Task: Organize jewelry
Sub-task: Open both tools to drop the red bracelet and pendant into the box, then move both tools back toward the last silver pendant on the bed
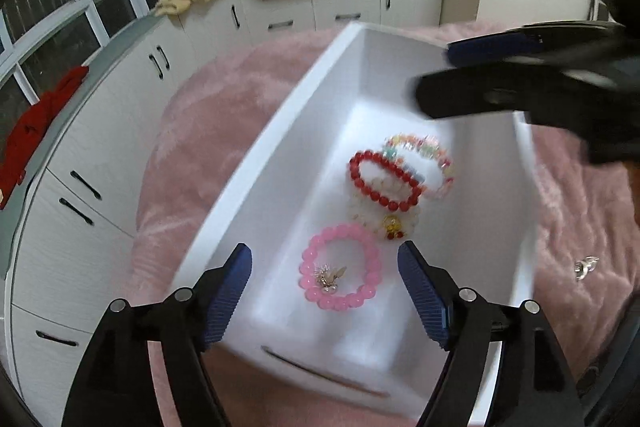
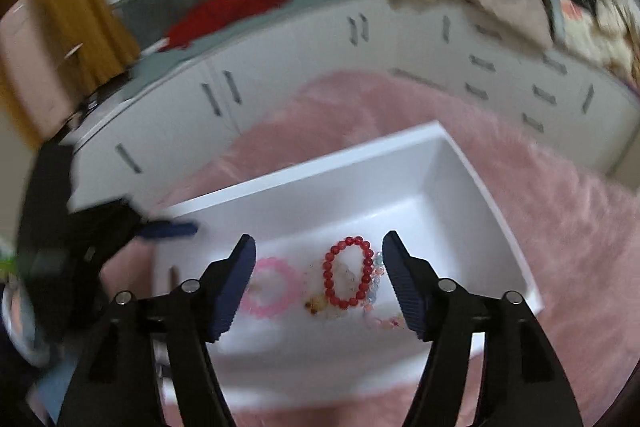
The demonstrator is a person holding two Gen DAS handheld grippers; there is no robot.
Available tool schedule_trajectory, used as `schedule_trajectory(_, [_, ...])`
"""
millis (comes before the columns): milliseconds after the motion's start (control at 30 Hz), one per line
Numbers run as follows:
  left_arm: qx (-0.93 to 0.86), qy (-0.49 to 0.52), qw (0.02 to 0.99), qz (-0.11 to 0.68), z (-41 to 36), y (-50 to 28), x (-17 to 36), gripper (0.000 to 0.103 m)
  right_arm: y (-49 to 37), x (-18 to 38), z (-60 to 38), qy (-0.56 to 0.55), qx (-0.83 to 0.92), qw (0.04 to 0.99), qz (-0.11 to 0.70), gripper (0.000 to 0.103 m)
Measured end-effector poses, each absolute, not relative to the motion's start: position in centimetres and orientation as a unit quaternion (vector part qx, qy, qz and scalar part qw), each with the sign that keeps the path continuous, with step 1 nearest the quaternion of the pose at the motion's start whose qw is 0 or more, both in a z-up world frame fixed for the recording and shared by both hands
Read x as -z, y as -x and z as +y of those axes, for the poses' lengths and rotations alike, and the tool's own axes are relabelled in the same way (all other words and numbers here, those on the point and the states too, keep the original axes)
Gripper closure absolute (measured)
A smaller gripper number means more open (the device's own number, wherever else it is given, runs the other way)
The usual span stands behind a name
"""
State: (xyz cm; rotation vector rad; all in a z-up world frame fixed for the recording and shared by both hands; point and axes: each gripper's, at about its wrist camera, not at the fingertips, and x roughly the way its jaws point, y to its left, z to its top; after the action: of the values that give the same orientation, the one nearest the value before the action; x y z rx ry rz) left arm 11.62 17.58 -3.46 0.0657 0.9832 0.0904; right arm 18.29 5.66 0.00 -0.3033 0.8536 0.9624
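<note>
Clearly spread, holding nothing: left gripper (image 1: pixel 324 291) and right gripper (image 2: pixel 319 285), both over white drawer (image 1: pixel 280 147). Inside: pink bead bracelet (image 1: pixel 340 269) ringing a gold earring (image 1: pixel 330 277), red bead bracelet (image 1: pixel 384 181). Only in left view: silver stud (image 1: pixel 585 265) on pink blanket (image 1: pixel 208 115), right of drawer.

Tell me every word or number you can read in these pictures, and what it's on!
There are none. The white box, the pink bracelet, the red bracelet and the cabinets carry no readable letters, numbers or signs in either view.
</note>
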Motion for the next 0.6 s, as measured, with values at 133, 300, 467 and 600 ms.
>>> schedule_trajectory(133, [-0.038, -0.017, 0.894, 0.445, 17.5, -10.5, 1.4, 0.021, -15.4, -3.5, 0.7, 0.154, -0.47, 0.8, 0.339, 0.02])
schedule_trajectory(300, [-0.025, -0.013, 0.921, 0.389, 15.4, -7.7, -1.3, 0.011, -12.9, -4.7, -6.8, 0.143, -0.461, 0.822, 0.302, 0.019])
schedule_trajectory(467, [0.021, -0.015, 0.937, 0.348, 12.6, -5.8, -3.1, 0.011, -11.4, -3.1, -12.8, 0.184, -0.427, 0.832, 0.303, 0.019])
schedule_trajectory(600, [0.056, -0.02, 0.945, 0.321, 9.9, -5.1, -4.0, 0.009, -10.8, -2.3, -15.5, 0.2, -0.412, 0.834, 0.307, 0.019])
